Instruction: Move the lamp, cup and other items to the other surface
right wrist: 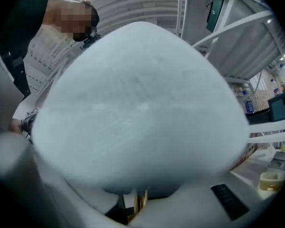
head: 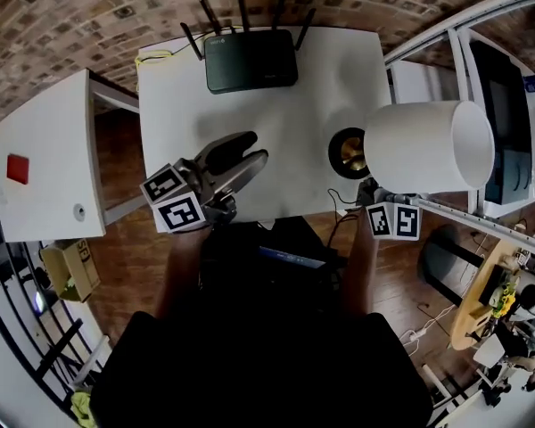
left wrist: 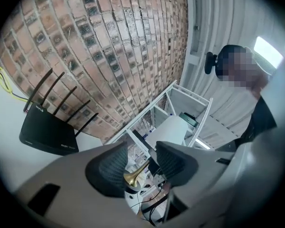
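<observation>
The lamp has a big white shade (head: 428,147) and a dark round base with a brass middle (head: 348,152), which shows over the right part of the white table (head: 321,87). In the right gripper view the shade (right wrist: 137,108) fills the picture. My right gripper (right wrist: 133,205) is shut on the brass stem (right wrist: 138,201) beneath it. In the head view only its marker cube (head: 394,221) shows under the shade. My left gripper (head: 245,154) hovers over the table's front middle, open and holding nothing (left wrist: 140,163). No cup is visible.
A black router with several antennas (head: 250,61) (left wrist: 47,134) stands at the table's back by a yellow cable (head: 156,56). A white cabinet (head: 49,163) stands to the left. White shelving (head: 464,34) rises on the right. A person stands beyond it.
</observation>
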Demonstrator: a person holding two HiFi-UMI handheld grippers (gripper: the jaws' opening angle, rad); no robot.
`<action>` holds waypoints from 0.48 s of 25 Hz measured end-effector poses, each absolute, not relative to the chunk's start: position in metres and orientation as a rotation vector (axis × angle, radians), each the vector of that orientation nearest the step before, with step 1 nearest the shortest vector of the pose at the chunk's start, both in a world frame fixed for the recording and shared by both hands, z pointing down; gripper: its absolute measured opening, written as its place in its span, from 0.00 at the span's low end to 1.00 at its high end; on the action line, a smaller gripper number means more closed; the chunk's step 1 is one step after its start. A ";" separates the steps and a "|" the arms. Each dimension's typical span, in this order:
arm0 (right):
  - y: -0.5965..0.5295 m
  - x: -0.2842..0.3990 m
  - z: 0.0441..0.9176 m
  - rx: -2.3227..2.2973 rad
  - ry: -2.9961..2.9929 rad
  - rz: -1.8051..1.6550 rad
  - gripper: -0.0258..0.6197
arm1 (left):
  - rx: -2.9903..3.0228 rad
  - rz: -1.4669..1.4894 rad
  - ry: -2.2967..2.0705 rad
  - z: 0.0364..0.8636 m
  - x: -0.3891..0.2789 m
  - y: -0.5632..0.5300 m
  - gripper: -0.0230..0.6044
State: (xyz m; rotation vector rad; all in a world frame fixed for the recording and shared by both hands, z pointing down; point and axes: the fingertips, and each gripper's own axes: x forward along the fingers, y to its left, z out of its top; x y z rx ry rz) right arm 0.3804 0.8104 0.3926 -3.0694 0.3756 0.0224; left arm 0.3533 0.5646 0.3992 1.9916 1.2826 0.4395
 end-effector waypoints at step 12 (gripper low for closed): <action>0.843 0.440 0.447 -2.976 0.533 -0.051 0.17 | 2.100 0.525 1.134 0.416 0.360 0.618 0.37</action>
